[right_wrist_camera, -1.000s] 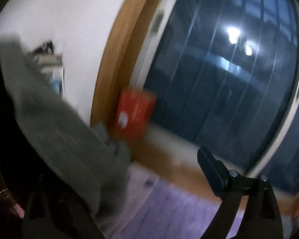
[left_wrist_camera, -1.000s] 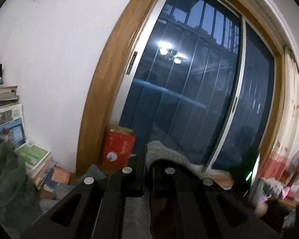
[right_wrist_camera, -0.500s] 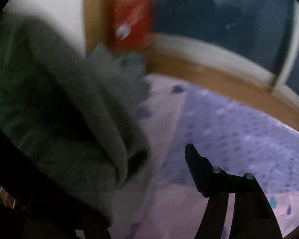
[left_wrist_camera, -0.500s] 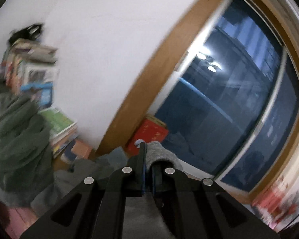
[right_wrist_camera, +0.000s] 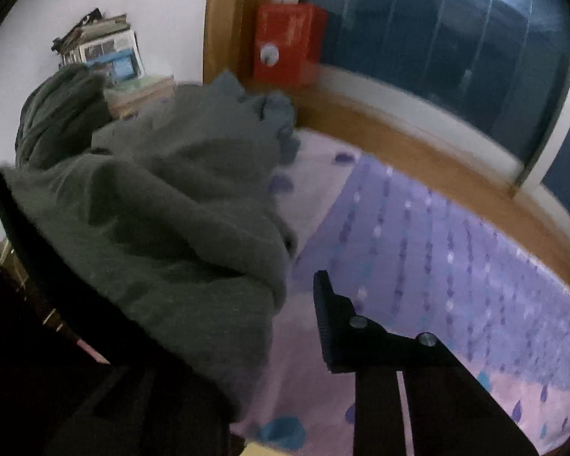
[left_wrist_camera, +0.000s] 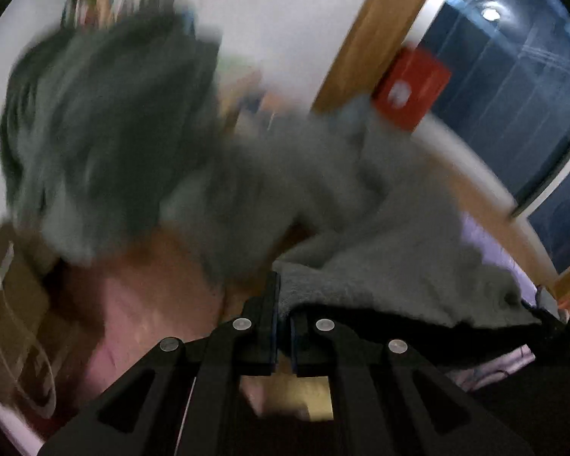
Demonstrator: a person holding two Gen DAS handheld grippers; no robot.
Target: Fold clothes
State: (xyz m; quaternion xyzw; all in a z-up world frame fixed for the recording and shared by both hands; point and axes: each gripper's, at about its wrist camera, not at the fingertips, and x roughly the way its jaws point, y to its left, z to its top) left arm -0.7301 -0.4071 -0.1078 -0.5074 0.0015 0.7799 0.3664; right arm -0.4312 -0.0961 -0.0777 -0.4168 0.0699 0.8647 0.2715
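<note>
A grey fleece garment (left_wrist_camera: 380, 235) hangs from my left gripper (left_wrist_camera: 283, 304), whose jaws are shut on its edge. The same garment (right_wrist_camera: 178, 209) fills the left half of the right wrist view and drapes over my right gripper's left finger, hiding it. My right gripper (right_wrist_camera: 285, 296) is open; only its right finger (right_wrist_camera: 330, 319) shows, beside the cloth's edge, above a pink and purple patterned bedsheet (right_wrist_camera: 437, 250). The left wrist view is blurred by motion.
A dark green garment (left_wrist_camera: 95, 121) lies heaped at the left, also in the right wrist view (right_wrist_camera: 57, 114). A red box (right_wrist_camera: 288, 49) stands by a wooden window frame (right_wrist_camera: 418, 144). Stacked books (right_wrist_camera: 102, 49) line the white wall.
Both grippers have tilted down from the window toward the bed. The grey garment has come lower and spread over the sheet. The left gripper stays shut on it.
</note>
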